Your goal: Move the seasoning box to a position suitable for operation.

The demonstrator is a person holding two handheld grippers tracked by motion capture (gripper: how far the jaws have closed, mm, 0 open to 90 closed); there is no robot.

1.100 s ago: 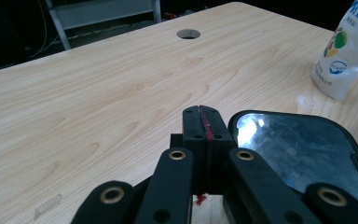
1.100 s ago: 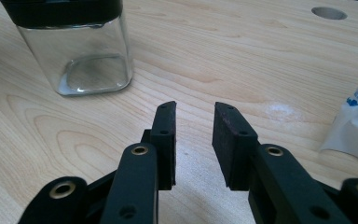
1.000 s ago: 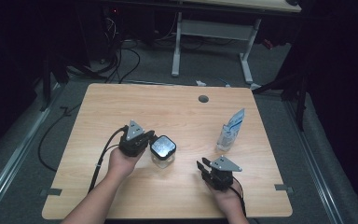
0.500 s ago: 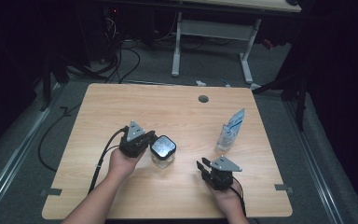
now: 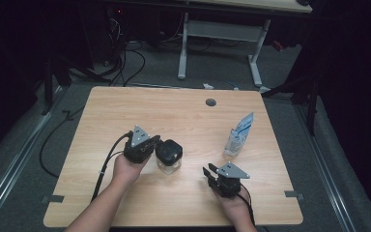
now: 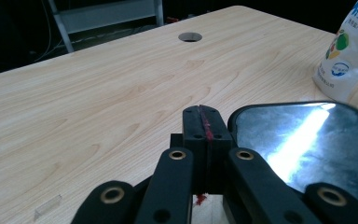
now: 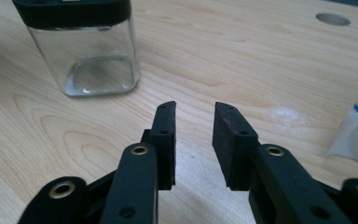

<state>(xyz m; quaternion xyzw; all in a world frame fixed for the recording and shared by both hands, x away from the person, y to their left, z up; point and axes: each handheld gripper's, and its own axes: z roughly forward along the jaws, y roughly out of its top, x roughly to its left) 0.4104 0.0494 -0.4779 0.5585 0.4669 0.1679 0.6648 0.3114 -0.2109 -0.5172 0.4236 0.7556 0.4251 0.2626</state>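
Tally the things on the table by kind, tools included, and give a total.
Clear square jar with black lid: 1
White and blue salt pouch: 1
Hand-held tool: 2, left tool and right tool
Total: 4

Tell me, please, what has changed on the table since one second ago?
Nothing visibly changed. The left tongs stay shut beside the jar, the right tongs stay open over the table, and the salt bag stands where it was.
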